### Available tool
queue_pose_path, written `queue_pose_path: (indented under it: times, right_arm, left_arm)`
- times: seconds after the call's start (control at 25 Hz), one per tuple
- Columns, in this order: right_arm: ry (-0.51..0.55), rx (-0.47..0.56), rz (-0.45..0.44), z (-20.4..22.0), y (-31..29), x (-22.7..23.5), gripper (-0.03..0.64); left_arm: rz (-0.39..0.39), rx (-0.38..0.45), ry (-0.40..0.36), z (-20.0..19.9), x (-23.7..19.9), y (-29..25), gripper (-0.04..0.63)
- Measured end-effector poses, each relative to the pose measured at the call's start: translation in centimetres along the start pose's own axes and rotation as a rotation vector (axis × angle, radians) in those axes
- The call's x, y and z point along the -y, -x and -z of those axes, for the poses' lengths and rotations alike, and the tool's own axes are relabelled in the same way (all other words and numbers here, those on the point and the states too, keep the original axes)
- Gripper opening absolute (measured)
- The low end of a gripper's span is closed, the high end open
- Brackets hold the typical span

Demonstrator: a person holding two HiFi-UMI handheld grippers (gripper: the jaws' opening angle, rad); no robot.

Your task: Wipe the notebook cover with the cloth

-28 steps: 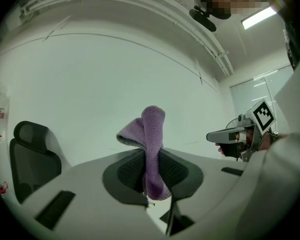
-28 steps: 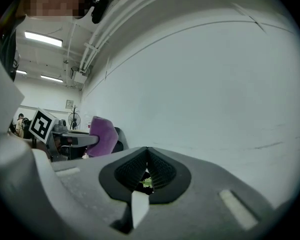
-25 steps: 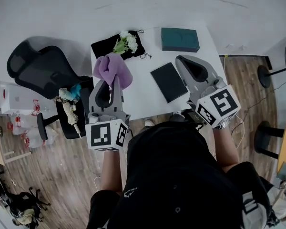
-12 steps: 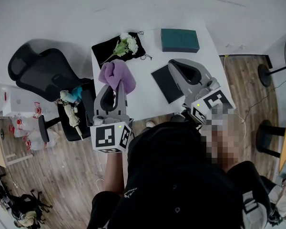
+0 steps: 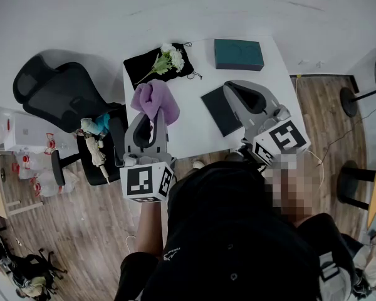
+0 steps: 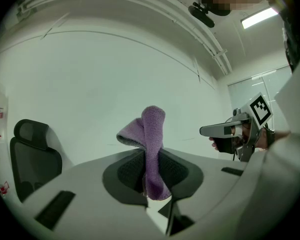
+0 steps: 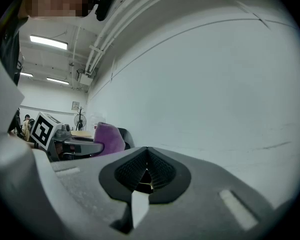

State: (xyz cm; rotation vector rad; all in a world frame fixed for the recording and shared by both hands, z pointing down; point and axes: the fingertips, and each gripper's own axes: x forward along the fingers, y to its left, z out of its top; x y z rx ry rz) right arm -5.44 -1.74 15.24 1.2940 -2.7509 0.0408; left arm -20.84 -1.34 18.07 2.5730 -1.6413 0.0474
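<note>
Overhead, head view: purple cloth (image 5: 155, 99) bunched at left gripper (image 5: 151, 115) tip, over white table (image 5: 189, 74); dark notebook (image 5: 214, 110) flat on table, partly under right gripper (image 5: 233, 88). Left gripper view: jaws clamped on cloth. Right gripper view: jaws pressed together.

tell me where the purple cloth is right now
Head view, left of centre: the cloth is pinched in the left gripper over the white table, with the notebook to its right.

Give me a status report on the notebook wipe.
Left gripper shut on purple cloth, left of notebook, not touching it. Right gripper shut, empty, over its right edge. Notebook flat on table; nothing between.
</note>
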Motion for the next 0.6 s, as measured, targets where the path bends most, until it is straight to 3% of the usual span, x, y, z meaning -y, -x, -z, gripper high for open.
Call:
queue_pose_path:
  times: [0.6]
  right_arm:
    - [-0.028, -0.007, -0.011, 0.9, 1.4, -1.5, 0.003]
  left_arm:
    - [0.005, 0.011, -0.007, 0.0, 0.7, 1.6, 0.062]
